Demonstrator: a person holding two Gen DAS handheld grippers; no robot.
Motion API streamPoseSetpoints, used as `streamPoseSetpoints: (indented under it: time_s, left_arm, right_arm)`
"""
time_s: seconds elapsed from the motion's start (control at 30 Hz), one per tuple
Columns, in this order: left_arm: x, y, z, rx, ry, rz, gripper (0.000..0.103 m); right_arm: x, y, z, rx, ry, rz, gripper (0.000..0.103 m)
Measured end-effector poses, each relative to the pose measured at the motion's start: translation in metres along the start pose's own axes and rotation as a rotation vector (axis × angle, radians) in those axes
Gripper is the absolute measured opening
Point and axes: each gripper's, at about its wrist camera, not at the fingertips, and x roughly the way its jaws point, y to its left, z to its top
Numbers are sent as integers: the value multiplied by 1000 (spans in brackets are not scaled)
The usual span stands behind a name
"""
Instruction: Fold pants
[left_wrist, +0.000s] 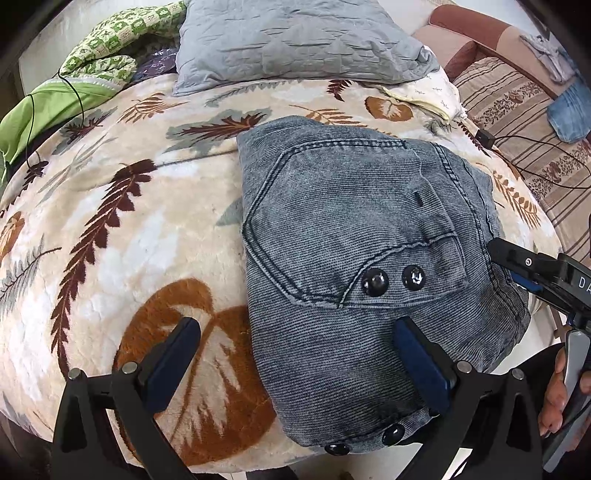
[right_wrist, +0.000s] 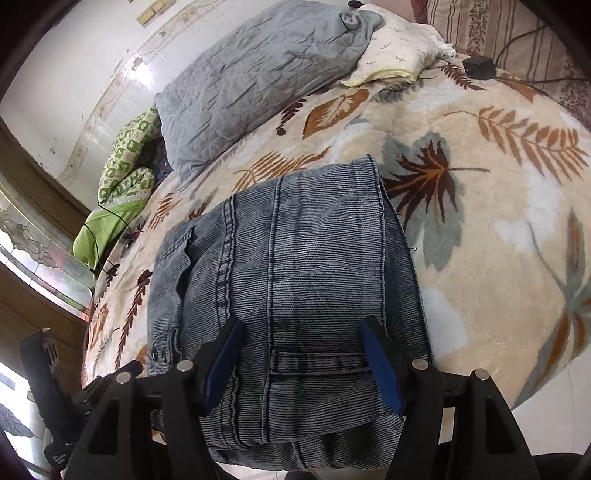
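Left wrist view: folded jeans (left_wrist: 362, 266) lying in a compact bundle right of centre on a leaf-print blanket (left_wrist: 122, 229), pocket flap with two dark snaps facing up, two more snaps at the lower edge. Left gripper (left_wrist: 295, 365) at the bottom of the frame, jaws wide apart, nothing between them; left finger over bare blanket, right finger over the near part of the jeans. Right gripper (left_wrist: 517, 269) entering from the right edge, tips at the right side of the bundle, too little of it shown here to tell how its jaws stand; a hand (left_wrist: 557, 398) on its handle at lower right. Grey pillow (left_wrist: 295, 40) at top centre, green checked cloth (left_wrist: 110, 48) at upper left, striped sofa (left_wrist: 517, 103) with some blue denim (left_wrist: 570, 114) at upper right, a small black box (left_wrist: 487, 138) with a cable near the blanket's right edge.

Right wrist view: same jeans (right_wrist: 295, 277) seen from the other side, showing seams and the rolled fold edge rather than the pocket flap; only one snap visible, at lower left. Right gripper (right_wrist: 303, 365) at the bottom, jaws spread apart, both fingers over the near end of the bundle, not clamped. Part of the left gripper (right_wrist: 48, 387) at the lower left edge. Pillow (right_wrist: 258, 74) and green cloth (right_wrist: 129, 158) toward upper left, black box (right_wrist: 478, 66) at upper right, plus a tiled wall (right_wrist: 92, 55) and a wooden window frame (right_wrist: 33, 177) on the left, unseen from the other camera.
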Motion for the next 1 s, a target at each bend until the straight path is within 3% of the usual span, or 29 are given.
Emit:
streamPoseSetpoints:
  time_s: [0.4,0.57,0.73,1.0]
  left_arm:
    - [-26,5,-8,3,-17,73,103]
    - [-36,19,-8,-15,-31,111,103]
    - [-39,46,-3,-64,-42,141,103]
    - [-24,79,12,-118,-8,48,103]
  right_arm:
    - [-8,6,-5,-4,-20,-33,70]
    - [-25,13,-4,4,-78,-15,69]
    - [-37,32,0,-71,-134,-23,69]
    - [-39,-15,28,44,-101,-33,71]
